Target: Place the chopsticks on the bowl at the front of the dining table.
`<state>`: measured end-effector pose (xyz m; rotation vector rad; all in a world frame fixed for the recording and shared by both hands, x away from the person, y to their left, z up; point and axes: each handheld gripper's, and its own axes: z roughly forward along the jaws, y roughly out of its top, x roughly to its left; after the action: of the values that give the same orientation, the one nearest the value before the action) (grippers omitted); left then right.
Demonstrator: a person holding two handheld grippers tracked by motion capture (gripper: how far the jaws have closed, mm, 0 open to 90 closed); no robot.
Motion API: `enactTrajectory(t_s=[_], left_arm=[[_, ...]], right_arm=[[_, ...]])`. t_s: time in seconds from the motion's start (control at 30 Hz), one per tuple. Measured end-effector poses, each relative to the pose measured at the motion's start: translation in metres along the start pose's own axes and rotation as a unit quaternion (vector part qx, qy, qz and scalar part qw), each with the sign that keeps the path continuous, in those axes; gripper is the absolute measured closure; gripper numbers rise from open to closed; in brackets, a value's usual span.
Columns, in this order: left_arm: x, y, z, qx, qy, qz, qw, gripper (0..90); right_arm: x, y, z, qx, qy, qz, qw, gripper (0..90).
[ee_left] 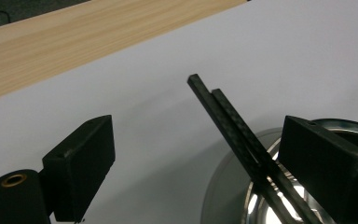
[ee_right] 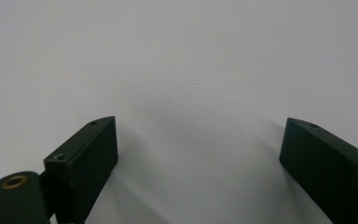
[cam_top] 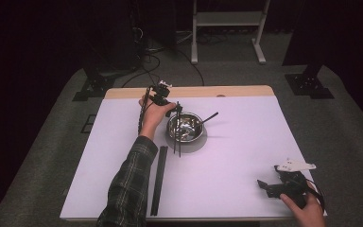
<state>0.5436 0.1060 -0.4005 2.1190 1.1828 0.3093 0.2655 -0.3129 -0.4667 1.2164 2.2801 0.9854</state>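
Though bowl-propped, chopsticks (cam_top: pixel 177 137) lengthwise toward person.

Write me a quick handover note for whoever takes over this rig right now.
Left tool: jaws open, at the steel bowl, gripping nothing.
Right tool: jaws open, empty, near the table's right front corner.
A pair of chopsticks leans on the bowl's rim, tips inside. A dark utensil rests in the bowl too, handle pointing right. A long black strip lies on the white mat beside the left sleeve.
Done: chopsticks and utensil are in the bowl.
Left: probably the strip.
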Motion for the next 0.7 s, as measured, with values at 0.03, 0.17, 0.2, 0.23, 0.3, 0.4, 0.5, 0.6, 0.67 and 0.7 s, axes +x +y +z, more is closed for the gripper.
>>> enactTrajectory(t_s=[0.03, 0.17, 0.2, 0.23, 0.3, 0.4, 0.5, 0.6, 0.67, 0.7], left_arm=[[-0.002, -0.002, -0.001, -0.001, -0.003, 0.001, 1.0, 9.8], [-0.01, -0.011, -0.003, -0.002, -0.012, 0.009, 0.9999, 9.8], [-0.013, -0.015, -0.004, -0.002, -0.014, 0.013, 0.9998, 9.8], [-0.013, -0.015, -0.004, -0.002, -0.014, 0.013, 0.9998, 9.8], [-0.014, -0.02, -0.004, 0.0, -0.016, 0.016, 0.9997, 9.8], [-0.016, -0.025, -0.004, 0.001, -0.016, 0.019, 0.9997, 9.8], [-0.014, -0.027, -0.005, 0.004, -0.018, 0.016, 0.9997, 9.8], [-0.013, -0.028, -0.006, 0.002, -0.017, 0.014, 0.9997, 9.8], [-0.012, -0.028, -0.007, 0.004, -0.016, 0.014, 0.9998, 9.8], [-0.012, -0.028, -0.007, 0.003, -0.017, 0.013, 0.9998, 9.8]], right_arm=[[0.0, 0.0, 0.0, 0.0, 0.0, 0.0, 1.0, 10.0], [0.0, 0.0, 0.0, 0.0, 0.0, 0.0, 1.0, 10.0], [0.0, 0.0, 0.0, 0.0, 0.0, 0.0, 1.0, 10.0], [0.0, 0.0, 0.0, 0.0, 0.0, 0.0, 1.0, 10.0], [0.0, 0.0, 0.0, 0.0, 0.0, 0.0, 1.0, 10.0], [0.0, 0.0, 0.0, 0.0, 0.0, 0.0, 1.0, 10.0], [0.0, 0.0, 0.0, 0.0, 0.0, 0.0, 1.0, 10.0], [0.0, 0.0, 0.0, 0.0, 0.0, 0.0, 1.0, 10.0], [0.0, 0.0, 0.0, 0.0, 0.0, 0.0, 1.0, 10.0], [0.0, 0.0, 0.0, 0.0, 0.0, 0.0, 1.0, 10.0]])
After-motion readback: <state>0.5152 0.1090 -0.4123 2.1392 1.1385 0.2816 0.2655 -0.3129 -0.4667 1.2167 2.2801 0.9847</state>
